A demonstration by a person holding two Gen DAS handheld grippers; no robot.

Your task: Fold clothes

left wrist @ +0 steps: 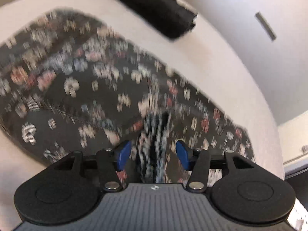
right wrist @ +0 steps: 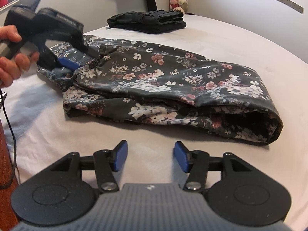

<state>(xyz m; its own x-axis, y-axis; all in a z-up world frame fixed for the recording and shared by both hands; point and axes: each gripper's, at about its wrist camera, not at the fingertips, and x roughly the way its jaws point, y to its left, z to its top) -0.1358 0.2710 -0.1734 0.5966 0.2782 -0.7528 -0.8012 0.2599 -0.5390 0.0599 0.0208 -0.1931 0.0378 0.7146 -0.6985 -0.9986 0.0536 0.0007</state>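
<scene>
The bed (right wrist: 221,38), covered in a smooth pale sheet, carries everything else. Across its middle lies the floral garment (right wrist: 173,88), dark grey cloth printed with pink and white flowers, already doubled over on itself: one end forms a rounded, hollow fold, the other a looser bunch of layers. It looks like soft, fairly heavy woven cotton that keeps a crease. Beyond the floral garment, nearer the wall, sits a neat stack of folded black clothes (right wrist: 148,21), squared off and out of the way, probably to keep the working space free.

At the bunched end of the floral garment, the left gripper (right wrist: 69,63), held in a hand (right wrist: 11,57), hangs low over the cloth. Its own blurred view shows the blue pads (left wrist: 123,154) spread apart with a ridge of fabric between them, not pinched. The right gripper (right wrist: 151,156) waits short of the floral garment's near edge, fingers parted over bare sheet, holding nothing.
</scene>
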